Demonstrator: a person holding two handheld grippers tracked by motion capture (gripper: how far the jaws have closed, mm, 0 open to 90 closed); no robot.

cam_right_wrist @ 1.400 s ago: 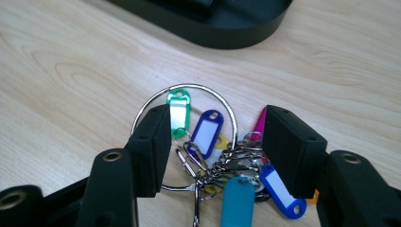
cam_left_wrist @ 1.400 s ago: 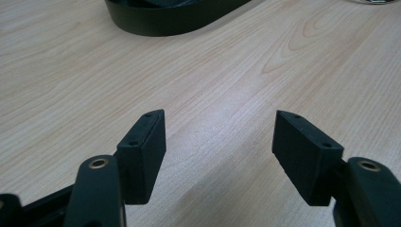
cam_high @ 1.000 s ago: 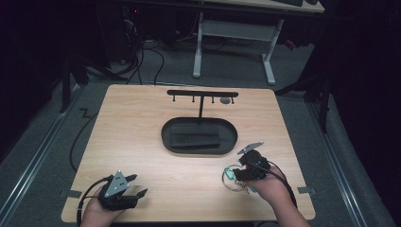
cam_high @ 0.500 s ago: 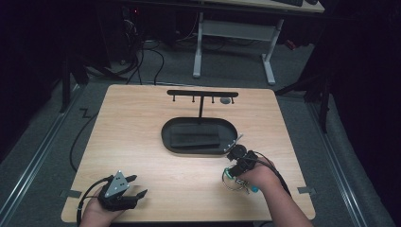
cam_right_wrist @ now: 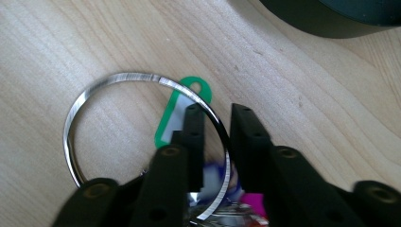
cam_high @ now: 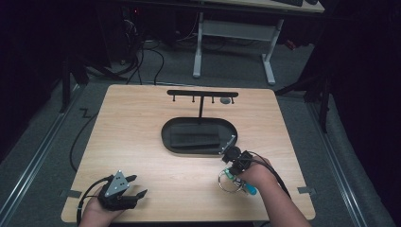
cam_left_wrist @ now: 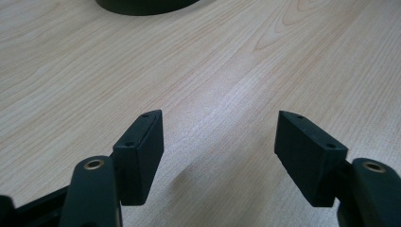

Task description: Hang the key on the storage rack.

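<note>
Clearly the right gripper (cam_right_wrist: 217,142) is pinching the wire of the key ring (cam_right_wrist: 94,90), with tags bunched beneath its jaws and the black tray (cam_high: 198,135) just ahead. Lifting should go best straight up, grip kept firm so the thin ring cannot slip. The left gripper (cam_left_wrist: 217,146) rests released, jaws spread over bare table (cam_left_wrist: 236,56).
</note>
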